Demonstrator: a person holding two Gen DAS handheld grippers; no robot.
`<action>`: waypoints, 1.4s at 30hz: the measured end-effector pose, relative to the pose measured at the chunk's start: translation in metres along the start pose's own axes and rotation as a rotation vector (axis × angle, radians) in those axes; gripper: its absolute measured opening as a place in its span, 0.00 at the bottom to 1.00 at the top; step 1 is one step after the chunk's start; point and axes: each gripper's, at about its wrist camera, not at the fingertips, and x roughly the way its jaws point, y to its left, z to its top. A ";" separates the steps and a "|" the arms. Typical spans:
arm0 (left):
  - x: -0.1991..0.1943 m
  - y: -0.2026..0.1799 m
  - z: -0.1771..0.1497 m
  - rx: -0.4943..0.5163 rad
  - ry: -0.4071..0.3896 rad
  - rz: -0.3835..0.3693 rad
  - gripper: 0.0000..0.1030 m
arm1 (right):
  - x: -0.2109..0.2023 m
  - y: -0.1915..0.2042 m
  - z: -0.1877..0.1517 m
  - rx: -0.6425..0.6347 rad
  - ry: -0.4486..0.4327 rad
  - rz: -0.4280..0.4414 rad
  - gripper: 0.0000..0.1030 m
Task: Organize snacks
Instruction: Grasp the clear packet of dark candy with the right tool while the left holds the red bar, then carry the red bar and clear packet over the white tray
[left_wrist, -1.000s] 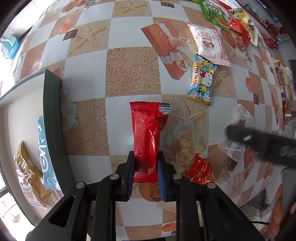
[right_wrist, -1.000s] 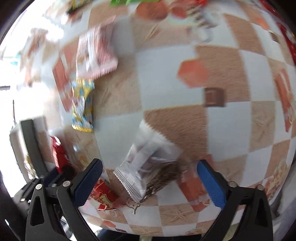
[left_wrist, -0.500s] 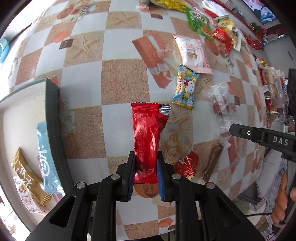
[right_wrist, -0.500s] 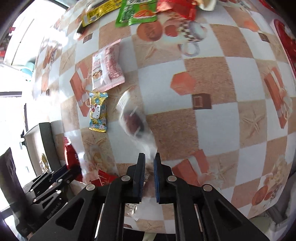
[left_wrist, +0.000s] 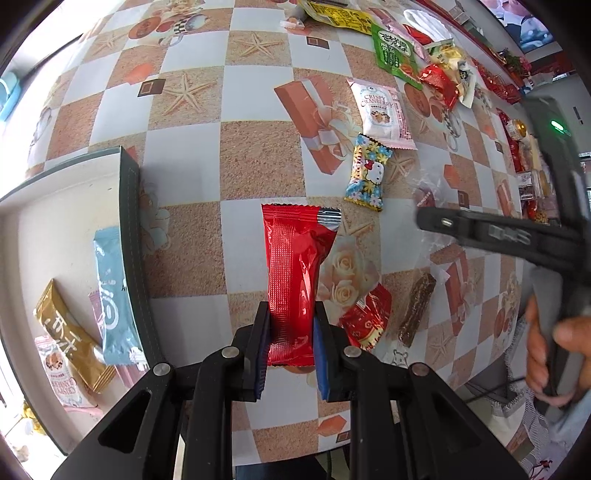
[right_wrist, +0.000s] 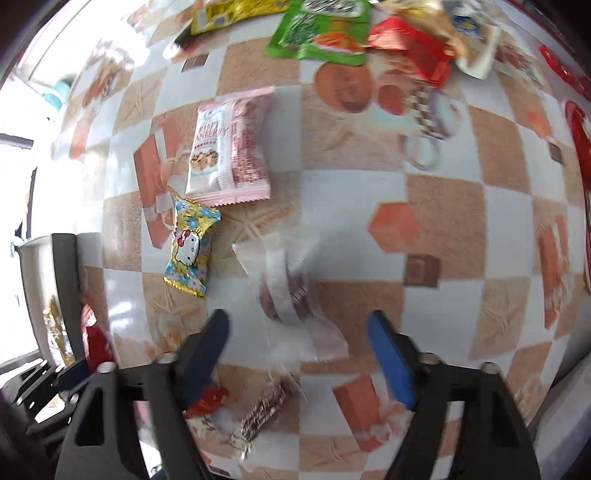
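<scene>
My left gripper (left_wrist: 290, 332) is shut on a long red snack packet (left_wrist: 295, 273) and holds it above the table, right of a dark-rimmed tray (left_wrist: 129, 236). My right gripper (right_wrist: 299, 347) is open and empty, its jaws spread on either side of a clear wrapped snack (right_wrist: 288, 291) that lies on the table; that snack shows in the left wrist view (left_wrist: 428, 192). A yellow Hello Kitty candy (left_wrist: 367, 173) and a pink cranberry packet (left_wrist: 382, 109) lie beyond; both show in the right wrist view, the candy (right_wrist: 190, 247) and the packet (right_wrist: 229, 147).
The tray holds a light blue packet (left_wrist: 112, 295), a gold packet (left_wrist: 66, 332) and others. A small red candy (left_wrist: 367, 317) and a brown bar (left_wrist: 417, 306) lie near my left gripper. Green (right_wrist: 321, 33), yellow and red packets crowd the far edge.
My right gripper has opened and let go of the clear snack, which now lies on the table between its jaws. My left gripper still holds the red packet, little moved.
</scene>
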 end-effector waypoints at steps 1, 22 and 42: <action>-0.001 -0.001 -0.001 0.000 0.000 -0.002 0.22 | 0.006 0.003 0.003 -0.011 0.023 -0.020 0.48; -0.058 0.040 -0.004 -0.090 -0.138 -0.035 0.22 | -0.090 -0.014 -0.032 0.050 -0.074 0.135 0.29; -0.078 0.151 -0.030 -0.292 -0.199 0.014 0.22 | -0.070 0.161 -0.029 -0.251 -0.012 0.188 0.29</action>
